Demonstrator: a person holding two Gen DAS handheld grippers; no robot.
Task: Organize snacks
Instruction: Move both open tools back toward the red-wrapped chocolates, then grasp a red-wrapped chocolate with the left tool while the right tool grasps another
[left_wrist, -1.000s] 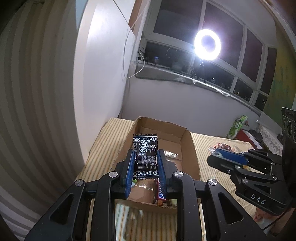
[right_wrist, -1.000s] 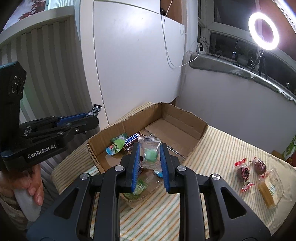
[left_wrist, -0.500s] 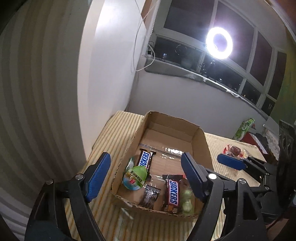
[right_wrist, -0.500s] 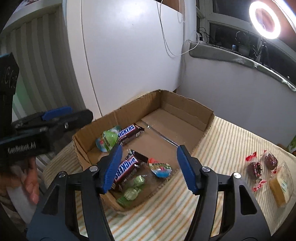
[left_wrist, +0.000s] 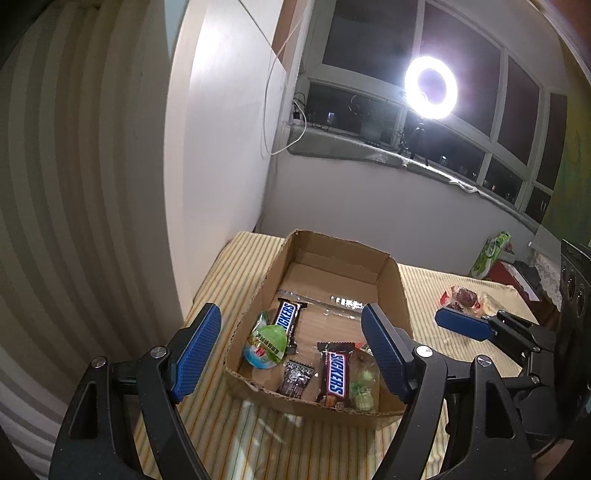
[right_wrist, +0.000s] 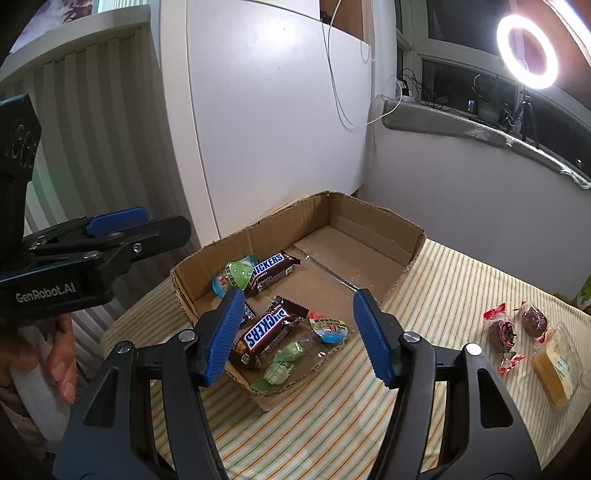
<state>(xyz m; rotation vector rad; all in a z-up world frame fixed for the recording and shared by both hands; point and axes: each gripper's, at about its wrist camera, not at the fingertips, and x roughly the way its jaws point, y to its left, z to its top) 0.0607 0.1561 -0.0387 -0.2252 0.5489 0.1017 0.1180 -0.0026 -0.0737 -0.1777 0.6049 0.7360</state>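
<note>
A shallow cardboard box (left_wrist: 391, 273) (right_wrist: 369, 210) sits on the striped cloth. In it lie two Snickers bars (left_wrist: 288, 317) (right_wrist: 269, 332), a green egg-shaped sweet (left_wrist: 267, 345) (right_wrist: 236, 275), a small black packet (left_wrist: 295, 376) and a clear pack of green candies (left_wrist: 364, 387) (right_wrist: 284, 360). A blue and red packet (right_wrist: 328, 326) lies beside them. My left gripper (left_wrist: 291, 308) hangs open over the box's near end with nothing between its fingers. My right gripper (right_wrist: 298, 293) is open too, above the near corner, also empty.
Right of the box, red-wrapped sweets (right_wrist: 502, 328) and a yellow cake in clear wrap (right_wrist: 556, 369) lie on the cloth (right_wrist: 443, 288). A white wall panel (right_wrist: 277, 129) stands close behind the box. A hand (right_wrist: 59, 354) holds the left gripper's handle. A green bag (left_wrist: 493, 254) stands far right.
Both grippers have opened wide. The left let go of the black packet and the right let go of the clear green candy pack; both now lie in the box.
</note>
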